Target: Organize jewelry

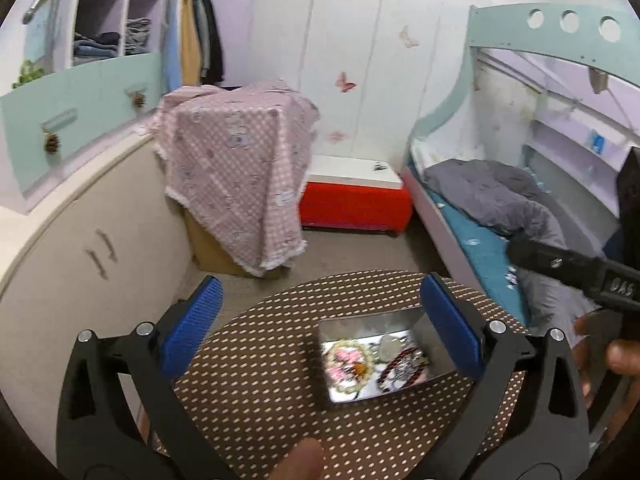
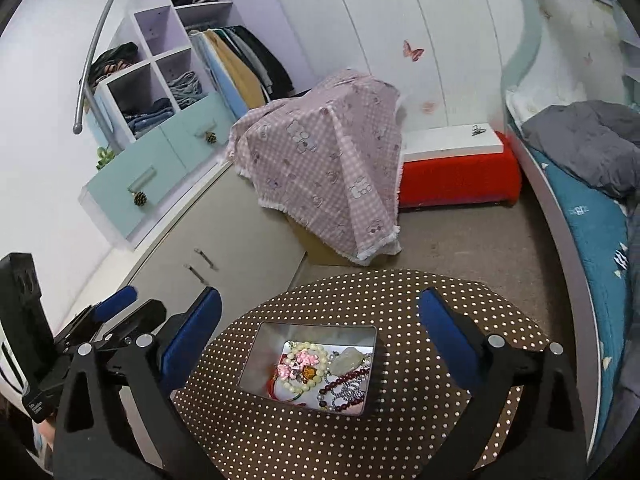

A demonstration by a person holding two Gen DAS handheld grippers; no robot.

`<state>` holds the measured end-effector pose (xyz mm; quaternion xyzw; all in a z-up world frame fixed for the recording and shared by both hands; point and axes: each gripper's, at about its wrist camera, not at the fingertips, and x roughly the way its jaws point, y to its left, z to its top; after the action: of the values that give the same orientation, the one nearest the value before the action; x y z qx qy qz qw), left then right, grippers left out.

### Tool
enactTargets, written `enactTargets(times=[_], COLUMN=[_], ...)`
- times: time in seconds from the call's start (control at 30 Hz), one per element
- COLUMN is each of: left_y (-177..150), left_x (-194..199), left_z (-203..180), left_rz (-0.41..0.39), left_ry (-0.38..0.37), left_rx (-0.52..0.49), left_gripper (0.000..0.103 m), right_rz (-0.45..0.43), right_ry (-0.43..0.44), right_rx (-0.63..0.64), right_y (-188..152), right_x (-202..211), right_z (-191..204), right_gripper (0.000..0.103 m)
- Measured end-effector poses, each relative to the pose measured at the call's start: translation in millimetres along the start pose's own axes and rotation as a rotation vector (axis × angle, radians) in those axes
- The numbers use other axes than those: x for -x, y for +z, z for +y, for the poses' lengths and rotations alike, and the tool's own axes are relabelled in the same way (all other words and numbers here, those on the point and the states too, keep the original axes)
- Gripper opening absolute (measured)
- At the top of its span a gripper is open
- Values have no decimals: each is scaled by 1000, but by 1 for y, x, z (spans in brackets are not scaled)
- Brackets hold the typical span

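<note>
The metal tin [image 2: 276,344] of tangled jewelry [image 2: 320,376] sat on the dotted round table [image 2: 400,440], low and centred between the spread, empty jaws of the right gripper [image 2: 320,332]. From the left gripper [image 1: 320,324], also spread wide and empty, the tin lay toward the right finger [image 1: 448,320], so the right looked better placed.

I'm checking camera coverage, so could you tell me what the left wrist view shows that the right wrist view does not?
Only the left wrist view shows the holes in the bed frame and a thumb. Only the right wrist view shows the left gripper from outside, beside the cabinet. Both show the tin of jewelry on the dotted table, and the pink cloth.
</note>
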<state>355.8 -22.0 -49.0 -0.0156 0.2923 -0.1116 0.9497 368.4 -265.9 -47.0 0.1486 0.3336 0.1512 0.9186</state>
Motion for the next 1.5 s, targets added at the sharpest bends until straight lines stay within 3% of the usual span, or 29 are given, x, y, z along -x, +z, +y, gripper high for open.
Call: enactTargets(times=[0.47, 1.23, 1.4, 1.5], left_y=[-19, -120, -142, -150], left_x=[96, 243, 265, 274], left_z=[-22, -63, -63, -64], left_rz=[-137, -347, -368, -385], left_ry=[123, 197, 245, 235], left_rx=[-62, -103, -110, -107], left_gripper=[97, 97, 97, 97], right_rz=[-124, -363, -399, -420], right_ry=[-63, -268, -284, -278], right_rx=[112, 235, 233, 230], right_y=[-30, -181, -203, -214], right_x=[86, 225, 242, 247], right_z=[46, 101, 109, 114], right_gripper=[95, 95, 95, 95])
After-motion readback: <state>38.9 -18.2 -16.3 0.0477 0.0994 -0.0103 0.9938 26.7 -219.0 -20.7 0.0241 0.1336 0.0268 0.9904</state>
